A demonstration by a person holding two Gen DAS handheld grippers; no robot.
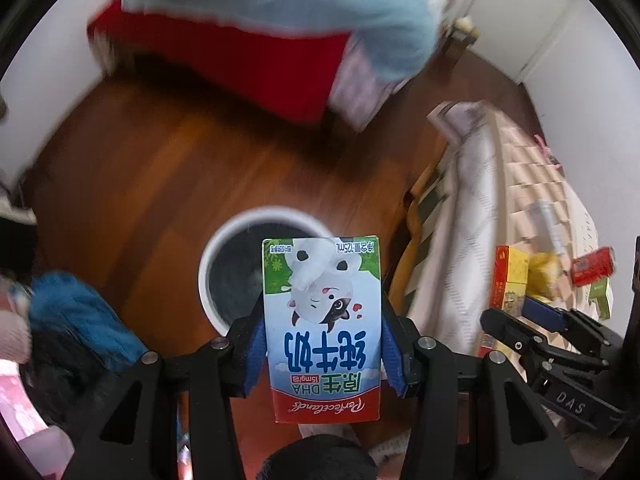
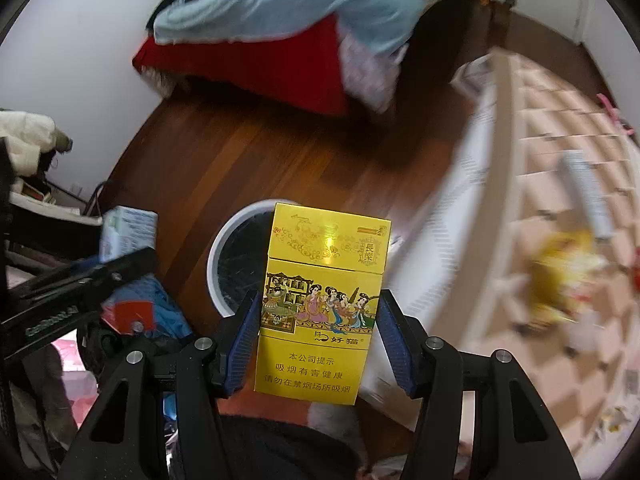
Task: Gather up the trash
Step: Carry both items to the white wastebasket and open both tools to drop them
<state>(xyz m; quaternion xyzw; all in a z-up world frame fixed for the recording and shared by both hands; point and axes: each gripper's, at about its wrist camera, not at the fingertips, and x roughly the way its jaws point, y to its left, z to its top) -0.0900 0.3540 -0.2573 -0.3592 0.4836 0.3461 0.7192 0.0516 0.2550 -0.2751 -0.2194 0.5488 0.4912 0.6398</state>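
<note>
My left gripper (image 1: 322, 320) is shut on a small milk carton (image 1: 320, 344), blue, white and green with a cartoon cow, held upside down. Directly beyond it on the floor stands a round white trash bin (image 1: 216, 256) with a dark liner. My right gripper (image 2: 319, 300) is shut on a yellow cigarette pack (image 2: 320, 320), held above the same trash bin (image 2: 228, 252). Each gripper shows in the other's view: the right gripper (image 1: 516, 312) with the yellow pack (image 1: 510, 276) at the right, the left gripper (image 2: 100, 268) with the carton (image 2: 128, 228) at the left.
A table with a checked cloth (image 2: 560, 152) fills the right side and bears a yellow wrapper (image 2: 560, 280), a long pale object (image 2: 588, 196) and a red packet (image 1: 592, 266). A bed with red and light-blue bedding (image 2: 280, 12) stands across the wooden floor (image 1: 160, 168). Blue clothing (image 1: 76, 312) lies left.
</note>
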